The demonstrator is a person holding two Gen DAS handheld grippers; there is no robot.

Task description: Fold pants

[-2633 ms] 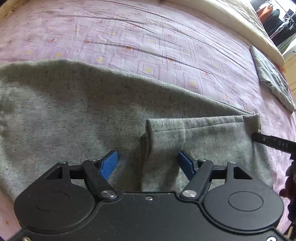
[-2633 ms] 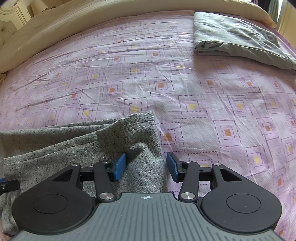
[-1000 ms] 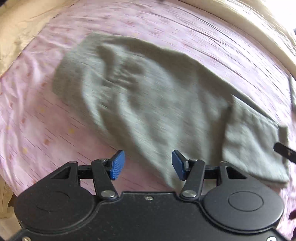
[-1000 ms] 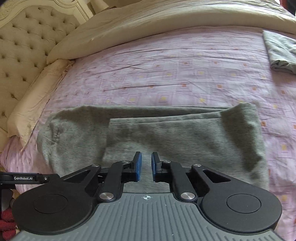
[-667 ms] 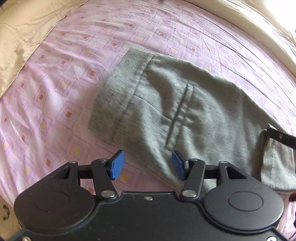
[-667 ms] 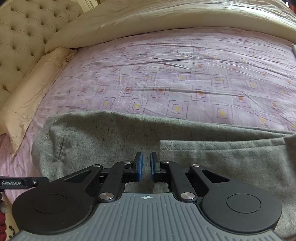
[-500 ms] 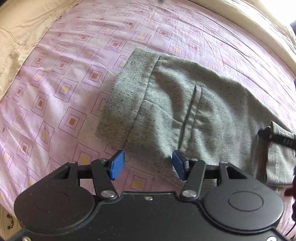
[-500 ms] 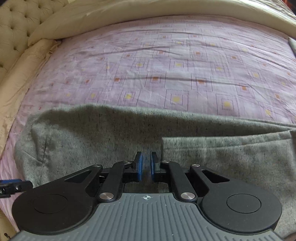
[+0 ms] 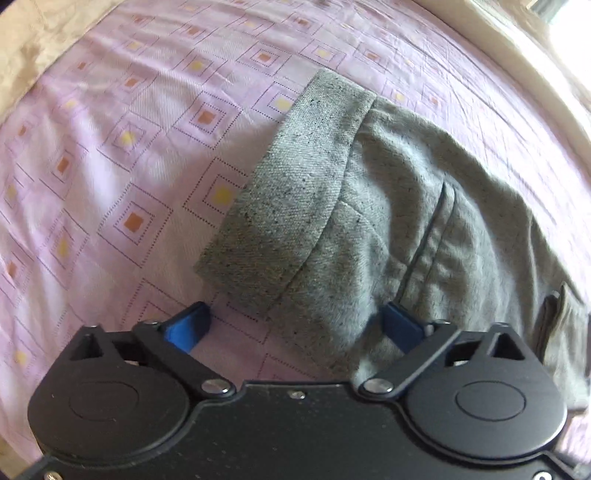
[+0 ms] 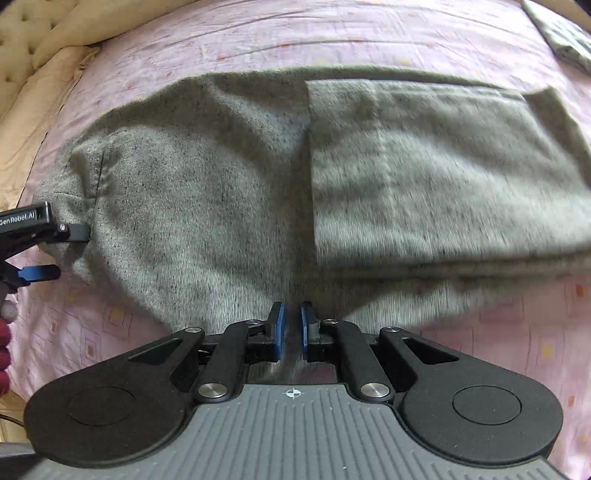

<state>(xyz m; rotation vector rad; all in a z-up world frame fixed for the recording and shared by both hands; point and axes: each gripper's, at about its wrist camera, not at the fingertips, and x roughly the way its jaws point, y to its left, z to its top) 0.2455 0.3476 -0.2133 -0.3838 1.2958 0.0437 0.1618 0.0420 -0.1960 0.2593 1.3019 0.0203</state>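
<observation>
1. Pants [image 10: 236,206]: grey, flecked. They are spread across the middle of the right wrist frame on the bed sheet [image 10: 258,33], with the leg ends already folded over the upper half at centre right. In the left wrist frame the waistband [image 9: 295,192] is shown at centre, running from upper centre down to lower centre.

2. Left tongs [image 9: 295,328]: a change is recorded. The jaws have just been opening and are now spread wide at the bottom of the left wrist frame. The waistband corner lies between them, but no pad is pressed on the cloth. Nothing is held.

3. Right tongs [image 10: 291,330]: pressed nearly together at lower centre of the right wrist frame. Grey cloth is seen in the narrow gap between the pads, and the near edge of the pants is judged to be pinched there.

4. Second folded garment [image 10: 561,33]: grey, noted at the upper right of the right wrist frame, well apart from the pants.

5. Task standing: one fold is judged complete. The widened left tongs over the waistband corner suggest that a grasp is being prepared for a second fold.
</observation>
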